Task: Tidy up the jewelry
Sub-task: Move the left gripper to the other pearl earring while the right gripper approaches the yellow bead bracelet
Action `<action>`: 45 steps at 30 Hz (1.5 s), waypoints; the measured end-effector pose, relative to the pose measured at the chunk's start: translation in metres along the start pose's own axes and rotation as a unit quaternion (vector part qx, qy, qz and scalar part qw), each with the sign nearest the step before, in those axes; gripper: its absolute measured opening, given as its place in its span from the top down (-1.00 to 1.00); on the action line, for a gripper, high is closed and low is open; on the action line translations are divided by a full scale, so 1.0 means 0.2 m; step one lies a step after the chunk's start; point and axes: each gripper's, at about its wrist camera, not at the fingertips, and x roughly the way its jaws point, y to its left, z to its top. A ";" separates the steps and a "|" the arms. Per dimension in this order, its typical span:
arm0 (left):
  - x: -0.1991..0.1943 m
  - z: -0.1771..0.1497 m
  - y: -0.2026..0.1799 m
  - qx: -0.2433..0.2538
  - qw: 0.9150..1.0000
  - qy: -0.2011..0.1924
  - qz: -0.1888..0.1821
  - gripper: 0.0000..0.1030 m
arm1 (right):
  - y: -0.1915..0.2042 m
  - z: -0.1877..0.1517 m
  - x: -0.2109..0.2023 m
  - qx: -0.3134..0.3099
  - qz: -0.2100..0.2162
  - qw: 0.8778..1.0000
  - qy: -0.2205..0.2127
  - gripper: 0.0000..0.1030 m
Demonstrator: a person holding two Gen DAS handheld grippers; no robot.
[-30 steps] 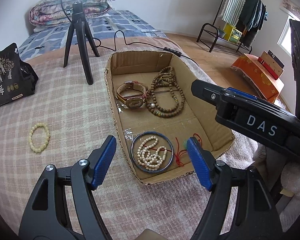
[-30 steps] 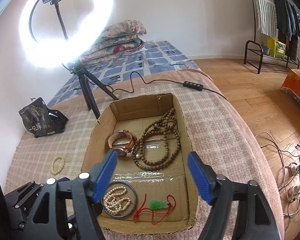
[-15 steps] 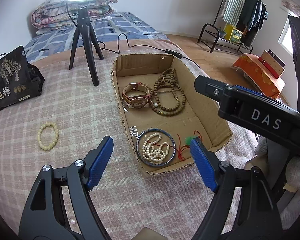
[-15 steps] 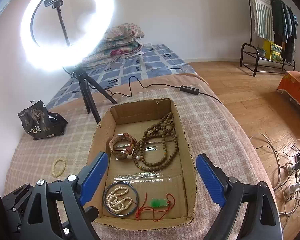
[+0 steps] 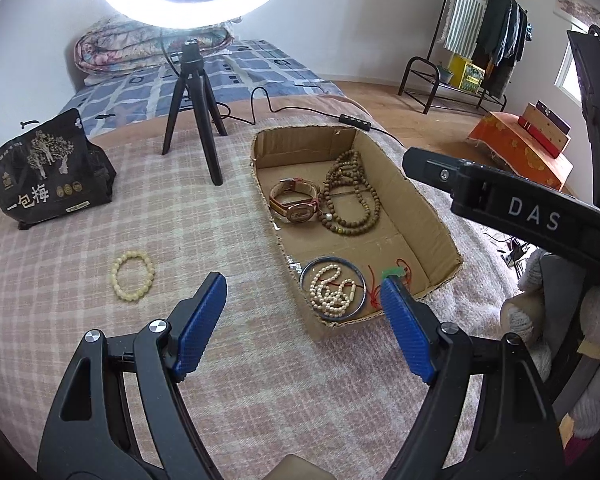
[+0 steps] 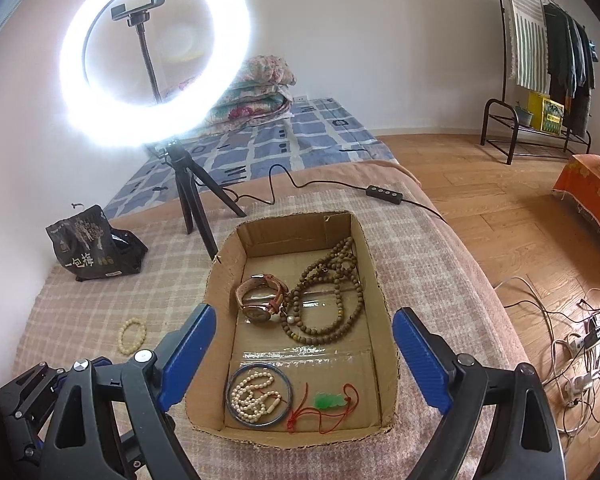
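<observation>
Above the blanket, both grippers tilt downward, jaws spread and empty: left gripper (image 5: 302, 298) near the box (image 5: 428, 216), right gripper (image 6: 304, 334) over it. Left of the box lies a bracelet (image 5: 133, 275).

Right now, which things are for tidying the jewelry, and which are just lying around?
For the job: cardboard box, watch, brown bead necklace, pearl string inside the blue bangle, green pendant on red cord, and the cream bead bracelet, not yet in the box.

Just lying about: ring light, black snack bag, folded quilts, clothes rack.
</observation>
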 end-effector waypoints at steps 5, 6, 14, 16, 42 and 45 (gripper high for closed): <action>-0.06 -0.01 0.04 0.001 1.000 -0.008 0.005 -0.58 | 0.06 0.01 -0.02 -0.007 0.006 1.000 -0.003 -0.78; -0.08 -0.01 0.05 0.002 1.000 -0.010 0.007 -0.58 | 0.08 0.01 -0.02 -0.008 0.007 1.000 -0.004 -0.78; -0.15 -0.05 0.15 0.003 1.000 -0.017 0.021 -0.58 | 0.20 0.02 -0.02 -0.021 0.016 1.000 -0.004 -0.78; -0.17 -0.06 0.18 0.002 1.000 -0.018 0.023 -0.58 | 0.23 0.03 -0.01 -0.024 0.019 1.000 -0.003 -0.78; -0.29 -0.28 0.64 -0.045 0.998 -0.009 0.049 -0.58 | 0.73 -0.04 0.19 -0.082 0.074 0.993 0.033 -0.78; -0.30 -0.33 0.70 -0.056 0.997 -0.004 0.047 -0.58 | 0.79 -0.06 0.24 -0.092 0.079 0.992 0.043 -0.78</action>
